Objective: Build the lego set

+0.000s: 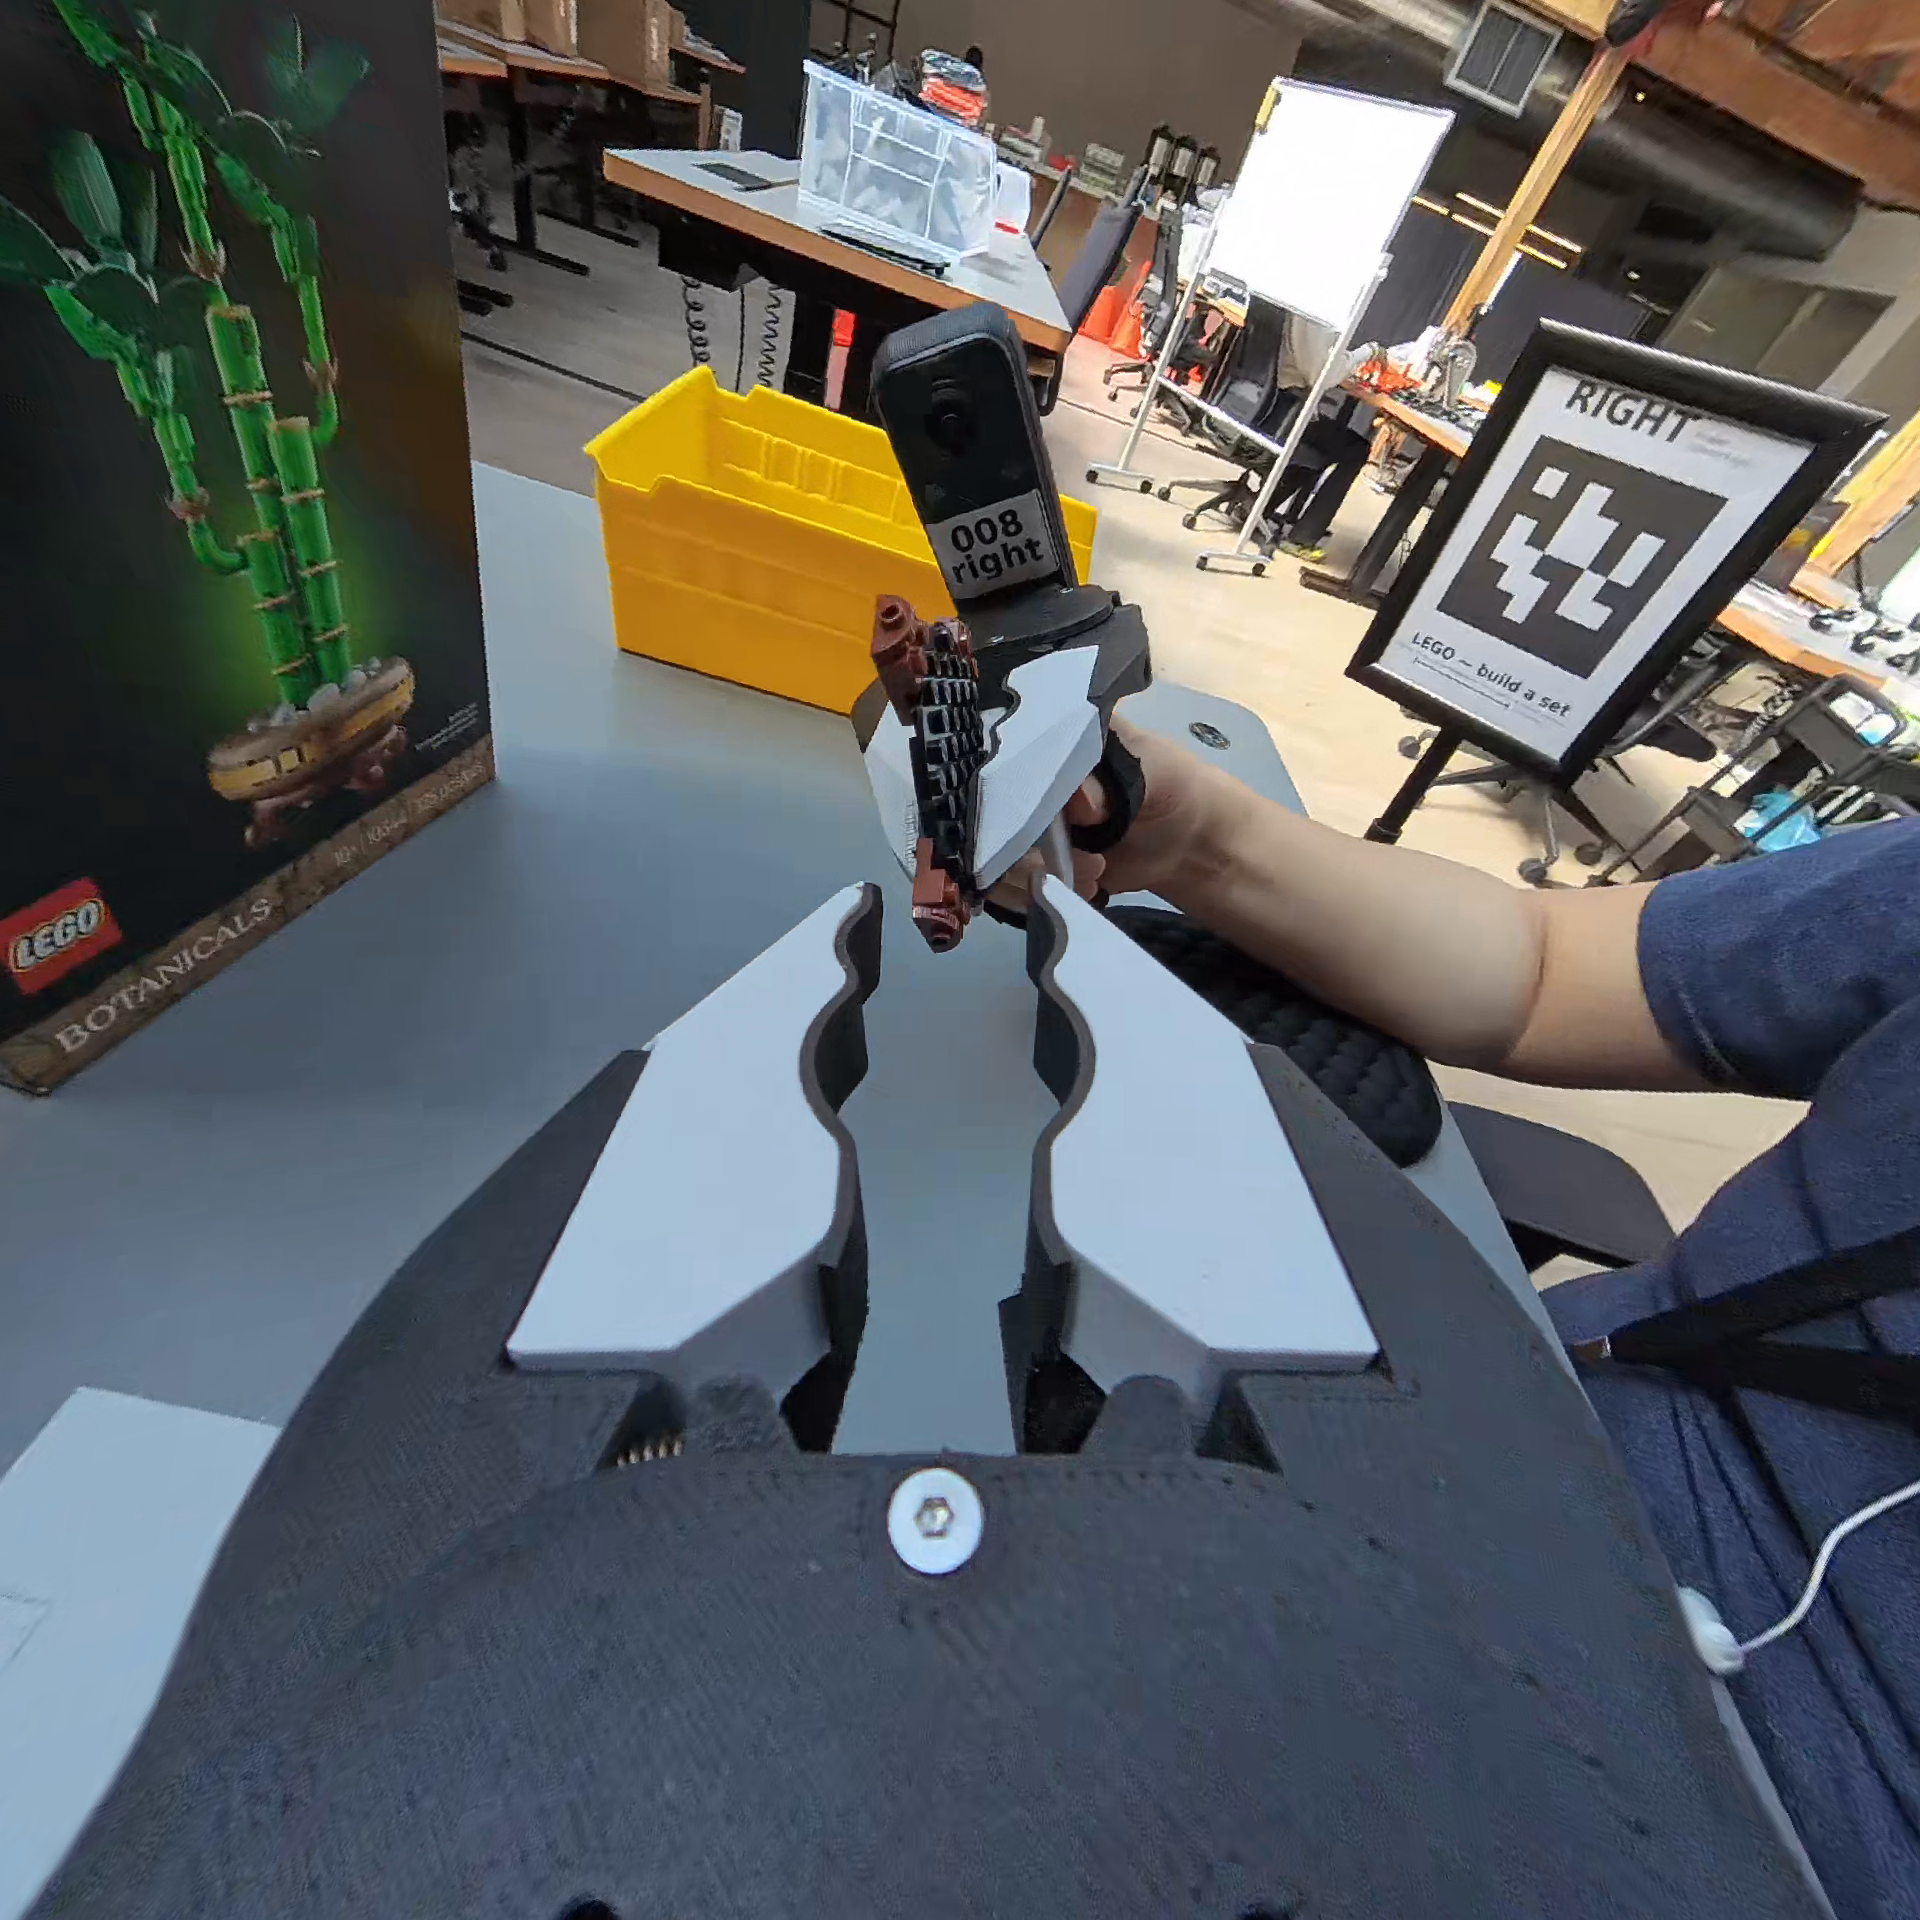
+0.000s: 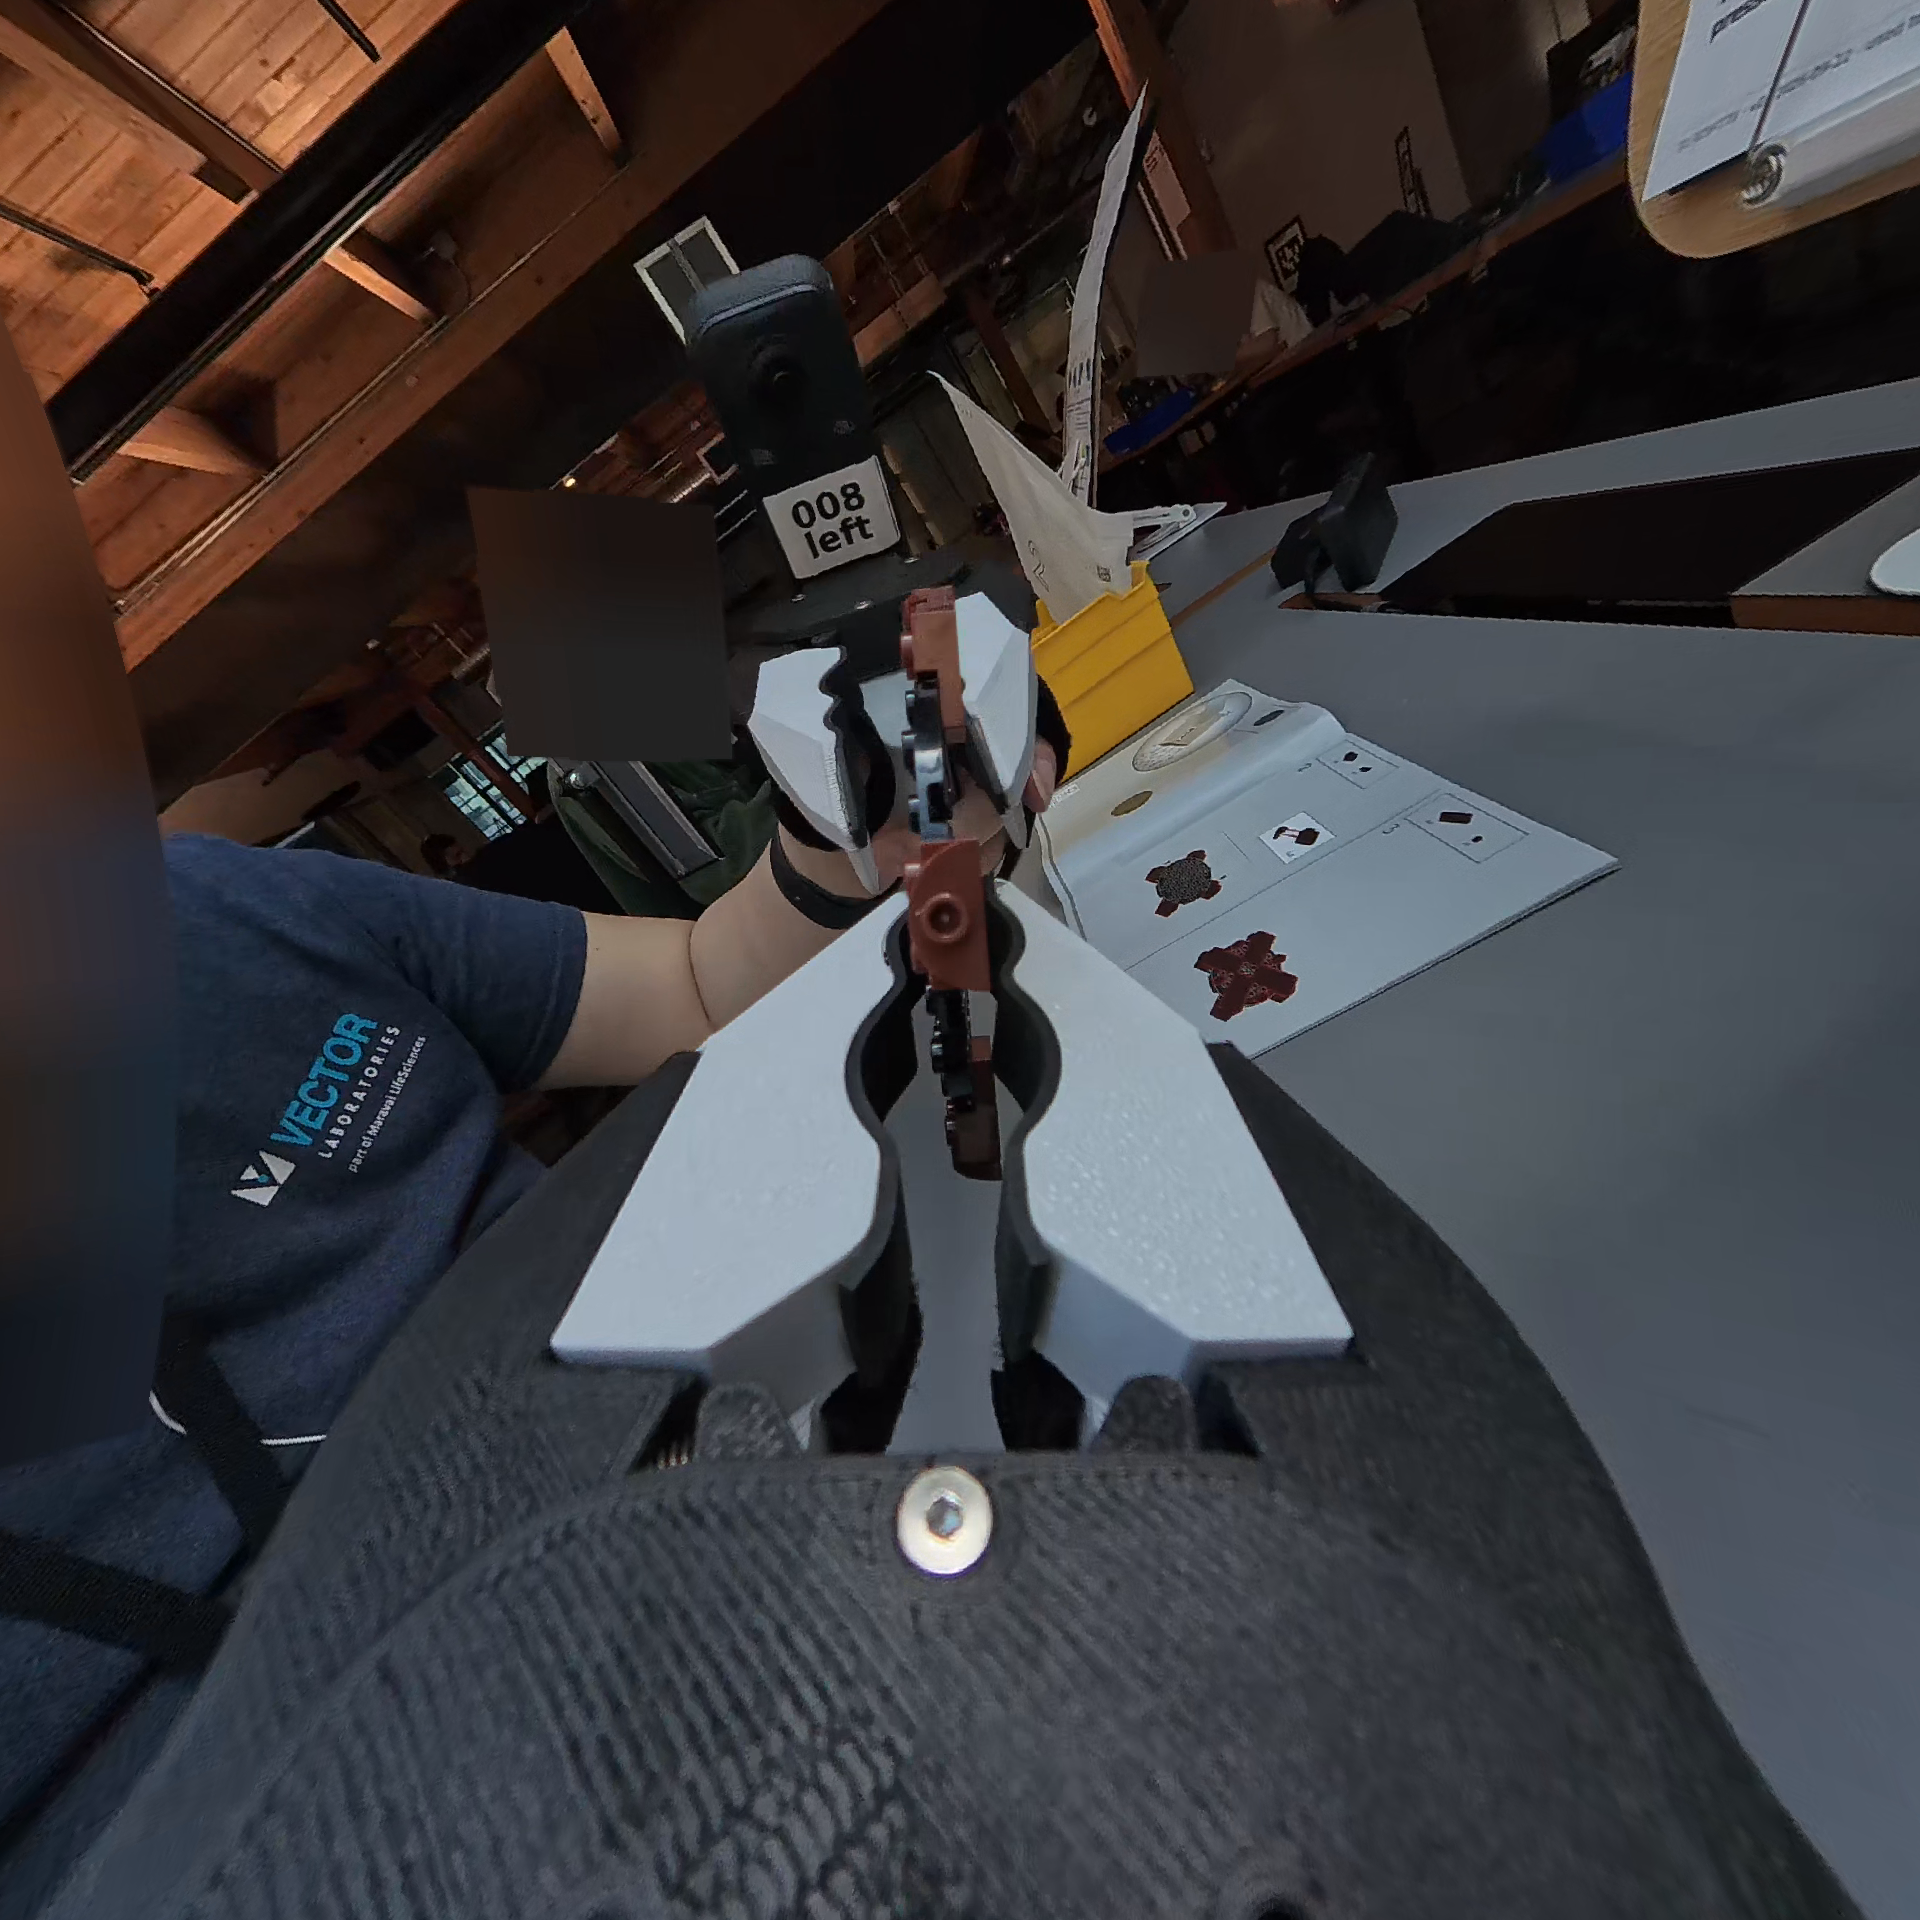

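Observation:
A flat Lego assembly (image 1: 943,769), a black plate with reddish-brown pieces on its edges, is held on edge above the grey table (image 1: 582,935). My right gripper (image 1: 951,821) is shut on it. In the right wrist view the assembly (image 2: 951,935) sits clamped between my right gripper's (image 2: 951,920) fingers and sticks out past the tips. My left gripper (image 1: 956,909) is open, facing the right one. Its tips are on either side of the assembly's lower brown end, with a gap. The left gripper (image 2: 930,821) also shows open in the right wrist view.
The Lego set's box (image 1: 208,520) stands at the left and a yellow bin (image 1: 748,561) behind the grippers. A framed sign (image 1: 1600,561) stands at the right. An open instruction booklet (image 2: 1299,862) lies on the table. A black pad (image 1: 1320,1049) lies under the person's forearm. The tips of both grippers are at nearly the same place.

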